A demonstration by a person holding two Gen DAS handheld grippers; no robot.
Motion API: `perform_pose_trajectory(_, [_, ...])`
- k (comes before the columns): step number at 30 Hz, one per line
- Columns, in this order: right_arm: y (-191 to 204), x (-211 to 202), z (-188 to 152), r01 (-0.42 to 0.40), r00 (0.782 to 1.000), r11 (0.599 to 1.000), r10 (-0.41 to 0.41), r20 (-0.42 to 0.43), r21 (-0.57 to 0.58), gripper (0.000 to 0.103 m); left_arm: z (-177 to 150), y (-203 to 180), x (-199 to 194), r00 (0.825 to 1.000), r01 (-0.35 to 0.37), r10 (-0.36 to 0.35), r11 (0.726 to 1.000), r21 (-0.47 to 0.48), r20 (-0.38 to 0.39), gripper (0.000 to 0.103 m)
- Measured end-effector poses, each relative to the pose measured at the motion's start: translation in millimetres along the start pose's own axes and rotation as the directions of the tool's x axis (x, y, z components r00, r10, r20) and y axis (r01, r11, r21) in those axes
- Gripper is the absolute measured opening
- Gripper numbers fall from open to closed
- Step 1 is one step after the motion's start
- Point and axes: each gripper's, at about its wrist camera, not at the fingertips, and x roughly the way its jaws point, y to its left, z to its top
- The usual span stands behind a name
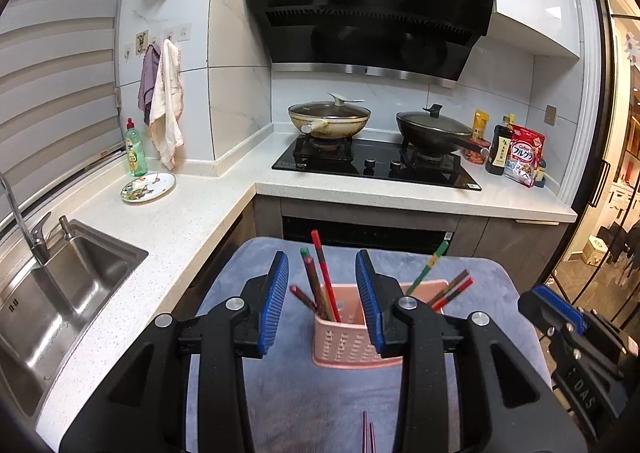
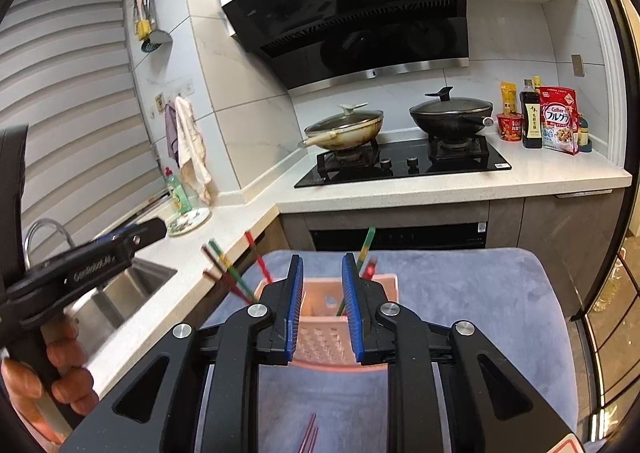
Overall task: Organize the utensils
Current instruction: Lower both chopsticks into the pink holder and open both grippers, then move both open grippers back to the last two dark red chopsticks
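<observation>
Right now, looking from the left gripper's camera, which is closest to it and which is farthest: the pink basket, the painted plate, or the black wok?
1. pink basket: right between the left gripper's fingers, on the blue cloth.
2. painted plate: farther off to the left, on the counter.
3. black wok: farthest, on the stove at the back right.

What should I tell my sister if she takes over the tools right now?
Left tool: open, empty, above the pink holder.
Right tool: open, empty, also over the holder.
Holder stands on the blue cloth, with several chopsticks already leaning inside.
Left to do: a purple pair of chopsticks lies on the cloth nearest you; pick it up and drop it in the holder.
</observation>
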Motion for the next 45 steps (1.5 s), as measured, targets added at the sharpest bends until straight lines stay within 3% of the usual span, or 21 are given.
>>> perform_pose_trajectory(16, [24, -47, -120, -0.003, 0.983, 0.998, -0.009, -0.181, -0.064, 0.020, -100, 16, -32, 0.992, -0.022, 0.020, 1.000, -0.014, -0.127, 0.033])
perform_pose_trajectory(23, [27, -53, -181, -0.002, 0.955, 0.994, -0.029, -0.295, -0.106, 0.020, -145, 23, -37, 0.981, -0.029, 0.024, 0.999, -0.020, -0.193, 0.033])
perform_pose_trajectory(30, [37, -54, -237, -0.054, 0.915, 0.991, 0.001, -0.404, -0.120, 0.020, -184, 32, -38, 0.968, -0.043, 0.034, 0.999, -0.033, -0.247, 0.033])
perform_pose_trajectory(40, [51, -46, -281, -0.110, 0.872, 0.988, 0.043, -0.488, -0.109, 0.020, -227, 38, -41, 0.946, -0.056, 0.041, 0.998, -0.038, -0.321, 0.033])
perform_pose_trajectory(45, [58, -43, -294, -0.113, 0.863, 0.984, 0.029, -0.504, -0.136, 0.020, -237, 40, -43, 0.938, -0.056, 0.037, 0.997, -0.046, -0.344, 0.033])
